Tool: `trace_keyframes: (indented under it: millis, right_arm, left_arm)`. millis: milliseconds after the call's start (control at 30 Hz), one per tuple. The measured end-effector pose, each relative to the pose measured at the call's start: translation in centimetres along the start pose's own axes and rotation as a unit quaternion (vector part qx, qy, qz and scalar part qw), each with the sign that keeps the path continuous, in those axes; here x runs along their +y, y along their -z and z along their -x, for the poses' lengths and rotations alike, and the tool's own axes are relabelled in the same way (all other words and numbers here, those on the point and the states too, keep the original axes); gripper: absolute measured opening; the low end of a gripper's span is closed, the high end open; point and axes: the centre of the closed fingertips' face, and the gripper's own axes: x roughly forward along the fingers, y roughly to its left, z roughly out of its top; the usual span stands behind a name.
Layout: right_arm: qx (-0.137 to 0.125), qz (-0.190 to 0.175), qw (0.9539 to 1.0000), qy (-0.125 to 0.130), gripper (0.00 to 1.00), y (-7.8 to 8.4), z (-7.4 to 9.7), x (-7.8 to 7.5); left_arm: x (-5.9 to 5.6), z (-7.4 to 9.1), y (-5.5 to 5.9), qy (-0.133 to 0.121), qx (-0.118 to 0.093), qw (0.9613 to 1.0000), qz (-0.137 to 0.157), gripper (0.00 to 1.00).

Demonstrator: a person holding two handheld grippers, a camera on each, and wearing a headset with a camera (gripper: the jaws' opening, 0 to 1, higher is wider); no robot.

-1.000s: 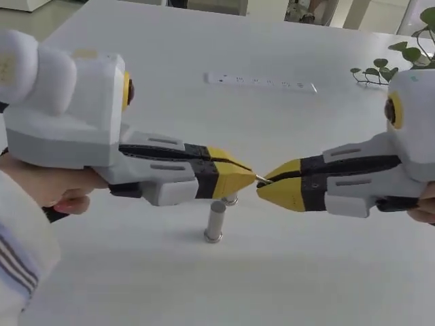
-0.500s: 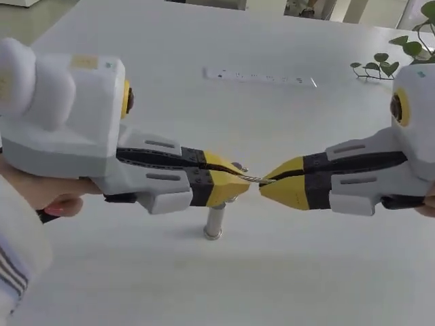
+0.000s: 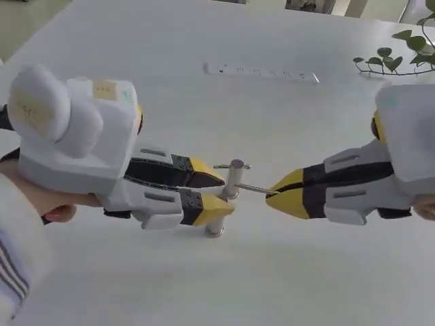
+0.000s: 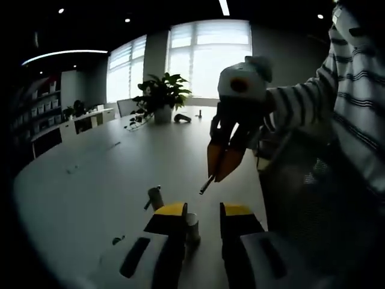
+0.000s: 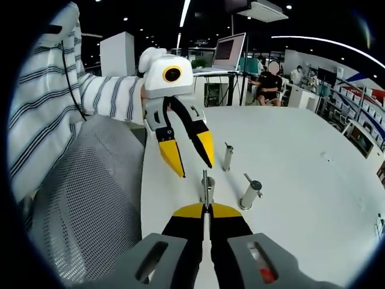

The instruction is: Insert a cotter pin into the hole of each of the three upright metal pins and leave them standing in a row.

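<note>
Head view: hold left gripper (image 3: 228,193) spread round the metal pin (image 3: 215,228), then push the cotter pin (image 3: 253,188), pinched in right gripper (image 3: 270,193), straight in.

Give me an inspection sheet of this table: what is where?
Surface: white table, smooth.
Job's things: three upright metal pins; two carry a cotter pin through the top, the third pin shows none.
Clutter: power strip.
Grippers: left gripper open, jaws either side of the third pin; right gripper shut on a loose cotter pin.
Cables: nothing seen.
Surroundings: plant, mesh chair, windows.
</note>
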Motion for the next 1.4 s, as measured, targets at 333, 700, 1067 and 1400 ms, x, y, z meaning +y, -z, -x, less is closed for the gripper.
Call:
trace_keyframes:
  millis: [333,700,1067,1400]
  right_arm:
    - [0.041,0.015,0.999,0.009,0.0,2.2,-1.2,-1.0]
    - [0.052,0.023,0.9984,-0.002,0.0,2.8,-2.0,-1.1]
    - [0.055,0.03,0.998,-0.006,0.0,2.5,-2.5,-0.8]
    - [0.065,0.04,0.997,-0.003,0.0,2.3,-3.0,-1.0]
  left_arm:
    - [0.8,-0.7,1.7,0.0,0.036,0.9993,-0.006,0.19]
    - [1.3,-1.2,2.7,0.003,0.058,0.9982,-0.013,0.15]
    - [1.5,-1.6,3.0,0.004,0.061,0.9981,-0.005,0.1]
    - [1.6,-1.9,3.0,-0.001,0.062,0.9981,0.003,0.1]
